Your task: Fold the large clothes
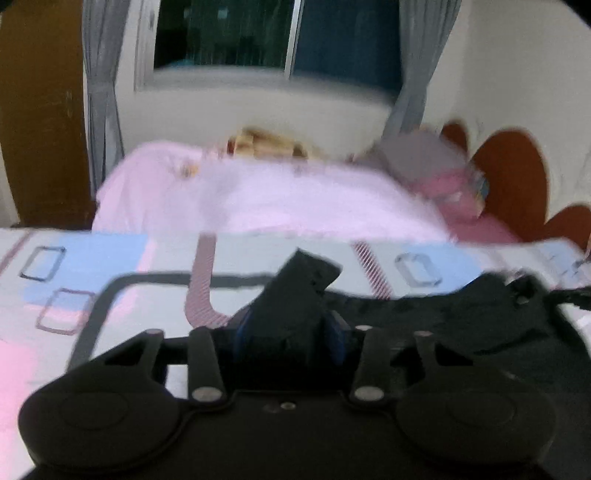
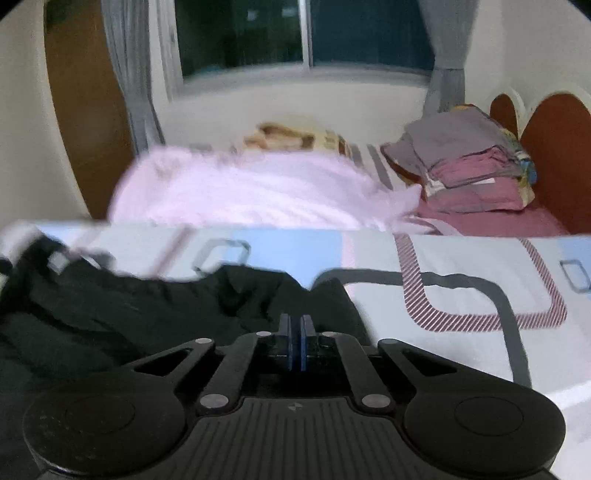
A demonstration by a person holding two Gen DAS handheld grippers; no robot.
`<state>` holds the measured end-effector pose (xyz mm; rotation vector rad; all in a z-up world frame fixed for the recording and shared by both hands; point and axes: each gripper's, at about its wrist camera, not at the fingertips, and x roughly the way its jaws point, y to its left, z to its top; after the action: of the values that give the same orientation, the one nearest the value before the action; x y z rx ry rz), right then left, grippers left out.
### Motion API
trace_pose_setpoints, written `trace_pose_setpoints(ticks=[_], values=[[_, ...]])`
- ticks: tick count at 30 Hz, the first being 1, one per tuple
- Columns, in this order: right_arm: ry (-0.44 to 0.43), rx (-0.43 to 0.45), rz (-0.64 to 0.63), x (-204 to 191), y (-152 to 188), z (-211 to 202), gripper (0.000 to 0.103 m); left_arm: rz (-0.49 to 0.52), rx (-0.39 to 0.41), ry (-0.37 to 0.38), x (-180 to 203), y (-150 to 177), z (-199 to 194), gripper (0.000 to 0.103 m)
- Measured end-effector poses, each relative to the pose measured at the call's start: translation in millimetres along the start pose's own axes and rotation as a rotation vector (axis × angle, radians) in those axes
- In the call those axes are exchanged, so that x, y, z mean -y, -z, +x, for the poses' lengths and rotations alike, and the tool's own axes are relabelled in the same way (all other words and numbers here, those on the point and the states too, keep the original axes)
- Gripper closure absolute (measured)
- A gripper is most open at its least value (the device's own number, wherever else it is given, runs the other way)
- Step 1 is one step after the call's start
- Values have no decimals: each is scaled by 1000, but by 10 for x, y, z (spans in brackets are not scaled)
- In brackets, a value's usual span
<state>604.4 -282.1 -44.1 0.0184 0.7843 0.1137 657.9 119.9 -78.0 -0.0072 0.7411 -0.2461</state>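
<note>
Left gripper (image 1: 291, 325): blue pads pinched on a fold of the black garment (image 1: 480, 317), a dark bunch of cloth sticking up between the fingers. Garment runs from that grip off to the right in the left wrist view, lying on the patterned sheet (image 1: 110, 266).

Right gripper (image 2: 295, 332): blue pads pressed together, black cloth right at the tips. Whether any cloth is actually caught between them cannot be told. In the right wrist view the garment spreads left of the gripper, rumpled, on the same sheet; a grey tag or label (image 2: 57, 262) shows near its far left edge.

Sheet pattern: blue blocks, grey line, red-striped loops.

Beyond the sheet's far edge: pink blanket (image 2: 240, 195), heaped. To its right, a stack of folded clothes (image 2: 469, 162), grey on top, maroon below, beside the red-brown headboard (image 2: 554, 147). Back wall has a dark window (image 2: 303, 33) with grey curtains (image 2: 129, 74). Both views motion-blurred.
</note>
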Motion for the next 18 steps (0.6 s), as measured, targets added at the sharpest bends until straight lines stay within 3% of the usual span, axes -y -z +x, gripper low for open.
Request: trace_pose_setpoints(ticks=[2, 5, 9, 12, 14, 16, 18], values=[[3, -65, -1, 44, 3, 316, 100, 11, -78, -21, -38, -5, 337, 61], [26, -117, -26, 96, 126, 652, 103, -110, -137, 13, -208, 54, 607, 52], [4, -88, 53, 234, 181, 758, 103, -151, -133, 21, -297, 204, 699, 47], [-2, -94, 42, 279, 157, 731, 103, -173, -132, 19, -325, 186, 668, 45], [46, -98, 5, 185, 33, 529, 103, -124, -98, -48, -165, 84, 437, 56], [-47, 24, 50, 80, -96, 52, 103, -65, 11, -6, 109, 13, 62, 56], [-189, 28, 132, -142, -162, -116, 103, -51, 55, 99, 506, -19, -133, 56]])
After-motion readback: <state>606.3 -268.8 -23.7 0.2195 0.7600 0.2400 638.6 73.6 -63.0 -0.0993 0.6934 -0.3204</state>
